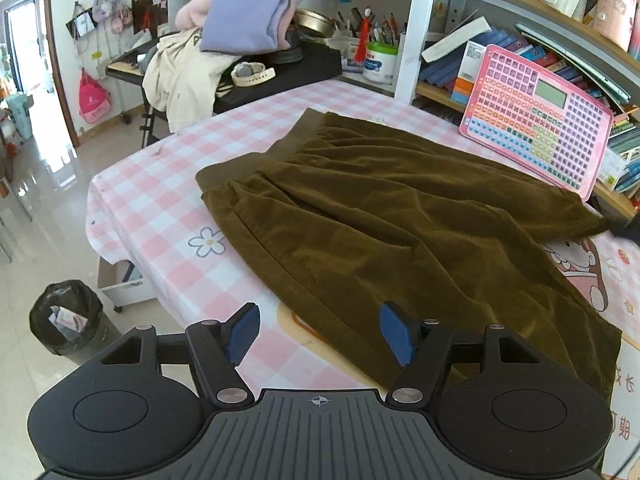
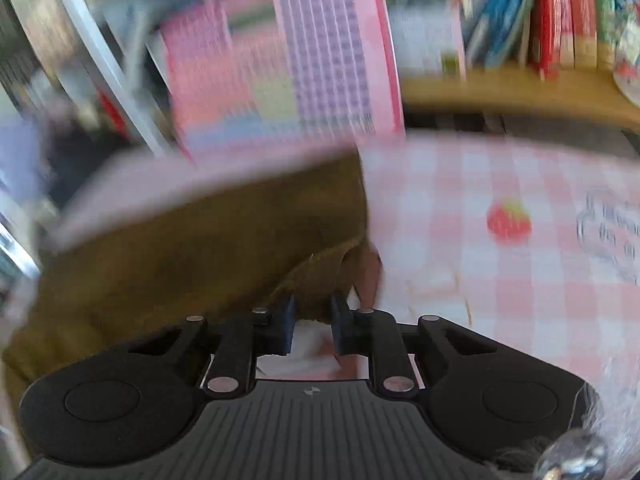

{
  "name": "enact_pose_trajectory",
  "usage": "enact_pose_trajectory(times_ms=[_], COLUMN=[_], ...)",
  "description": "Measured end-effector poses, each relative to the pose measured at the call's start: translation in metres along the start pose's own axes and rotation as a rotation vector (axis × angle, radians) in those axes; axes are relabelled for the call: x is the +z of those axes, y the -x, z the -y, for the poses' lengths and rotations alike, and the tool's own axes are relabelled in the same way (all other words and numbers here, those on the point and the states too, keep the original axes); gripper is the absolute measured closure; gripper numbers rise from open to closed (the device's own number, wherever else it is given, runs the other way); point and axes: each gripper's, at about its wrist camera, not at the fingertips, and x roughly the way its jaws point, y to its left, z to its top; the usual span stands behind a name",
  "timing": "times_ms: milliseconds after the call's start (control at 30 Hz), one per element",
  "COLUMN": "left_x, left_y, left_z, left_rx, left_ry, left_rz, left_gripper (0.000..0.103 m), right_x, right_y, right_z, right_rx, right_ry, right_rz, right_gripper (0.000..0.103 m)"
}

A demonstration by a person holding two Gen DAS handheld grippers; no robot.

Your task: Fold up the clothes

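The brown velvet garment [image 1: 400,224] lies spread on the pink checked surface [image 1: 160,208], occupying the centre and right of the left wrist frame. Its long axis runs diagonally: the ribbed waistband [image 1: 256,156] points toward the upper left of the frame, and the hem end reaches the lower right. One far corner extends to the right edge of the frame.

The left tool [image 1: 319,334] sits at the bottom centre of that frame with its blue pads [image 1: 242,334] well apart and nothing between them. It is at the near edge of the garment; whether it touches the cloth cannot be determined.

The right wrist frame is blurred. The right tool [image 2: 312,322] appears at lower centre with its pads close together and a fold of the brown cloth [image 2: 316,280] pinched between them. The rest of the garment spreads to the left of that frame over the checked cloth.

Surrounding items in the left wrist frame:
- A pink button board [image 1: 536,120] leans against the bookshelf [image 1: 520,8] at the upper right, just beyond the garment's far edge.
- A pile of cream and lilac clothing [image 1: 216,40] sits at the upper centre-left, on a dark stand beyond the surface.
- A white jar of pens [image 1: 380,60] stands at the upper centre.
- A black-lined waste bin [image 1: 66,320] stands on the floor at the lower left.
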Motion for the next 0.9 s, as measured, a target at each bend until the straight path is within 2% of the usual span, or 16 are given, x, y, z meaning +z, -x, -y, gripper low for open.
enact_pose_trajectory(times_ms=[67,167,267,333,367,400,533,567,667,900], left_x=[0.000,0.003,0.006,0.007,0.007,0.007,0.008,0.007,0.006,0.005], left_y=[-0.002,-0.003,-0.002,-0.003,-0.004,-0.004,-0.004,-0.003,0.000,0.000], left_z=[0.000,0.003,0.007,0.009,0.010,0.010,0.015,0.015,0.014,0.006], left_rx=[0.002,-0.013,-0.024,-0.025,-0.026,-0.027,-0.038,-0.037,-0.034,-0.019], left_ry=[0.010,0.001,-0.014,-0.014,-0.015,-0.015,-0.028,-0.029,-0.032,-0.008], left_rz=[0.001,0.006,0.020,0.017,0.016,0.015,0.013,0.015,0.019,0.020], left_gripper=[0.035,0.035,0.035,0.035,0.035,0.035,0.035,0.035,0.035,0.035], right_x=[0.005,-0.008,-0.015,-0.013,-0.013,-0.013,-0.014,-0.017,-0.021,-0.023], right_y=[0.008,-0.015,-0.016,-0.005,-0.005,-0.006,-0.014,-0.022,-0.033,-0.023], right_z=[0.002,0.006,0.011,0.008,0.005,0.002,-0.010,-0.013,-0.006,0.003], right_rx=[-0.016,-0.120,-0.185,-0.177,-0.166,-0.154,-0.122,-0.141,-0.207,-0.251], right_ry=[0.003,0.067,0.051,0.044,0.049,0.055,0.087,0.106,0.167,0.164], right_rz=[-0.013,-0.145,-0.139,-0.074,-0.064,-0.060,-0.059,-0.080,-0.105,-0.088], right_gripper=[0.086,0.084,0.080,0.072,0.072,0.073,0.090,0.091,0.103,0.099])
